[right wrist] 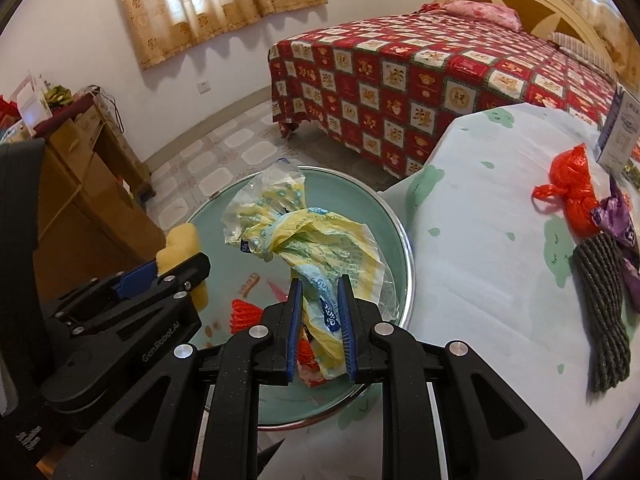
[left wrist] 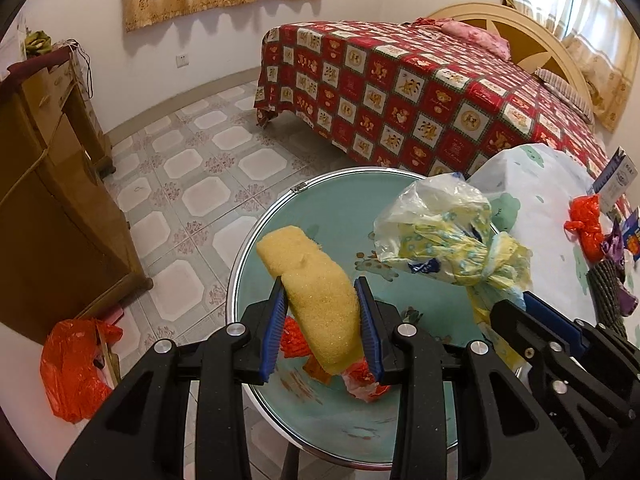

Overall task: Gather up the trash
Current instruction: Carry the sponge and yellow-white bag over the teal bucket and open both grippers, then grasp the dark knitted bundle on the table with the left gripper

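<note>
Both grippers hang over a round teal basin [left wrist: 240, 280] with a shiny metal rim, standing on the tiled floor [left wrist: 208, 168] beside a low table under a pale cloth with green prints [right wrist: 480, 240]. Left gripper [left wrist: 322, 322]: blue pads pressed against the two sides of a yellow sponge [left wrist: 316, 288], which sticks up and forward between them, tilted to the left; clamped on it, above the basin's inside. Right gripper [right wrist: 320, 320]: jaws narrowly apart with the twisted neck of a crumpled yellow-and-clear plastic wrapper [right wrist: 304, 240] running between them; the wrapper's bulk fans out ahead over the basin, and the neck fills most of the gap, but whether the pads truly bite cannot be told from the right wrist view. In the left wrist view the same wrapper stands up just right of the sponge, apart from it. Inside the basin, under the sponge, lie scraps of red netting [left wrist: 292, 338] and a red-white crumpled piece [left wrist: 366, 384]. On the table: a knotted red plastic bag [right wrist: 572, 196], a purple wrapper [right wrist: 618, 224] touching it, a bundle of grey cord [right wrist: 604, 308], and a white-blue carton [right wrist: 620, 132] at the far edge. Another orange-red bag [left wrist: 76, 368] sits on the floor by a wooden cabinet [left wrist: 48, 220]. Behind, a bed with a red checked cover [left wrist: 400, 92].
</note>
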Demonstrator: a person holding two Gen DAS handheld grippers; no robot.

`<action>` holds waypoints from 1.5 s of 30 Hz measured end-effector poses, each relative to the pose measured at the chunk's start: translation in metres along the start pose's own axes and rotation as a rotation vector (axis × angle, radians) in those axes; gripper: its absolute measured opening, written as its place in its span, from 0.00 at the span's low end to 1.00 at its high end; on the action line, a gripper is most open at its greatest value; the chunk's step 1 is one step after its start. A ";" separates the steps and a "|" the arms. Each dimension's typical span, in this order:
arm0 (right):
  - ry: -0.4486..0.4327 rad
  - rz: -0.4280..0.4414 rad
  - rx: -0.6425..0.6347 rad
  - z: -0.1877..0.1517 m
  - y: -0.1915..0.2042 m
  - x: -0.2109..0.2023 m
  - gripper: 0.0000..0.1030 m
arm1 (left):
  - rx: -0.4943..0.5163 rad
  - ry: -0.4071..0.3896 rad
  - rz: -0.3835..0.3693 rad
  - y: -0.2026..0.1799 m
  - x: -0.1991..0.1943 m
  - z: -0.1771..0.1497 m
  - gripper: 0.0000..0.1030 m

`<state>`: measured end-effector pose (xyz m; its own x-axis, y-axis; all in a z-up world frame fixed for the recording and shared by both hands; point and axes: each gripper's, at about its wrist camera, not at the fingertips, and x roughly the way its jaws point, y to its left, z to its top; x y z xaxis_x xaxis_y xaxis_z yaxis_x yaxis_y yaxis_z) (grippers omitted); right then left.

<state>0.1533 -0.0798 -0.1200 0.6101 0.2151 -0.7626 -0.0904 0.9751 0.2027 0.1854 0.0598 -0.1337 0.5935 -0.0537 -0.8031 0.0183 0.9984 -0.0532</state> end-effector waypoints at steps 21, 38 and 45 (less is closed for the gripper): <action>-0.041 -0.059 0.086 -0.006 -0.032 -0.025 0.34 | 0.043 0.003 0.023 -0.009 0.003 -0.003 0.41; -0.062 -0.153 0.126 -0.015 -0.058 -0.049 0.67 | 0.013 -0.073 0.057 -0.008 -0.018 0.000 0.86; -0.078 -0.167 0.148 -0.023 -0.076 -0.064 0.69 | 0.021 -0.109 0.006 -0.022 -0.029 -0.002 0.94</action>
<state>0.1031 -0.1667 -0.1011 0.6663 0.0405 -0.7445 0.1303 0.9768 0.1698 0.1659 0.0393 -0.1101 0.6780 -0.0464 -0.7336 0.0308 0.9989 -0.0347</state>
